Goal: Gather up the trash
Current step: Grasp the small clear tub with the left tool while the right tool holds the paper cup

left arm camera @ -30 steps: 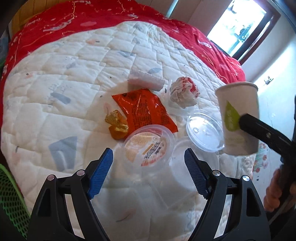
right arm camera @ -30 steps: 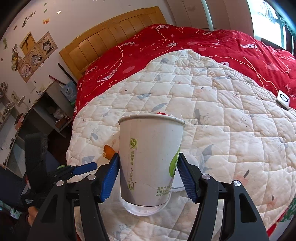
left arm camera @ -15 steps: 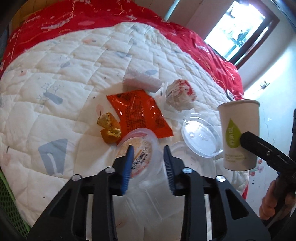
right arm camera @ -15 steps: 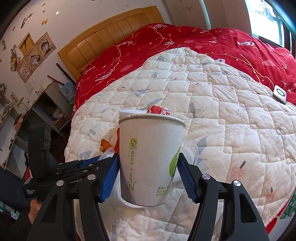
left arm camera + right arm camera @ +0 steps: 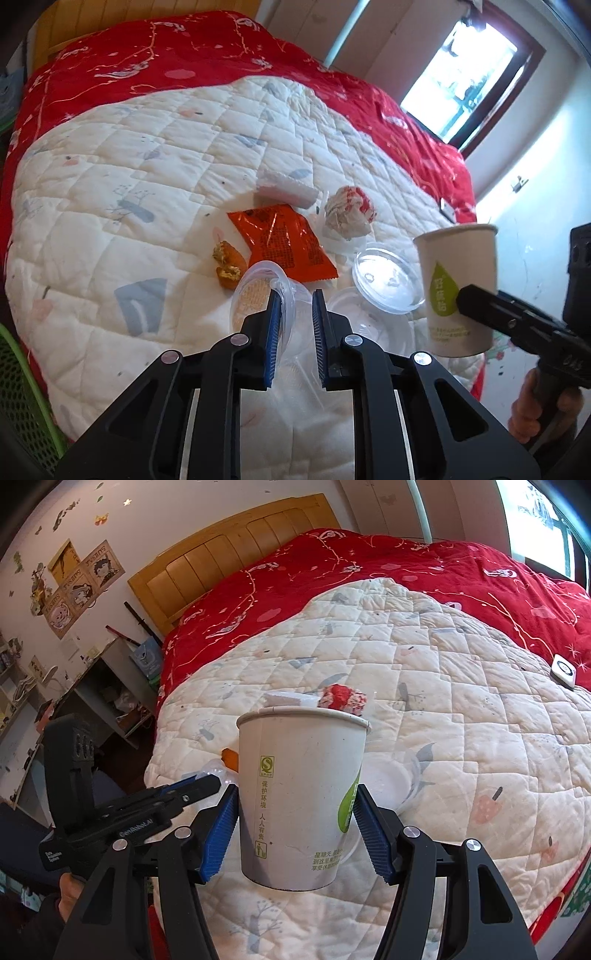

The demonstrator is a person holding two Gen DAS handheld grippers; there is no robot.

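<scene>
L gripper (image 5: 295, 301): fingers narrow, pinching the clear tub (image 5: 262, 295), tipped on edge at 6 o'clock on the quilt (image 5: 110, 192). R gripper (image 5: 297, 823): fingers clamped on upright paper cup (image 5: 301, 794), held at 3 o'clock in L view. Remaining trash: orange wrapper (image 5: 282, 242) centre; gold candy (image 5: 227, 264) at 9 o'clock of it; crumpled paper (image 5: 349, 214) at 2; clear lid (image 5: 386, 280) at 4; white pack (image 5: 288, 190) at 12.

The left gripper (image 5: 295, 325) is matte black plastic with ribbed blue finger pads (image 5: 274, 328) and round silver screws; the right gripper (image 5: 295, 827) matches (white lettering on the left's body); bare fingers (image 5: 524, 410) wrap the handle.
</scene>
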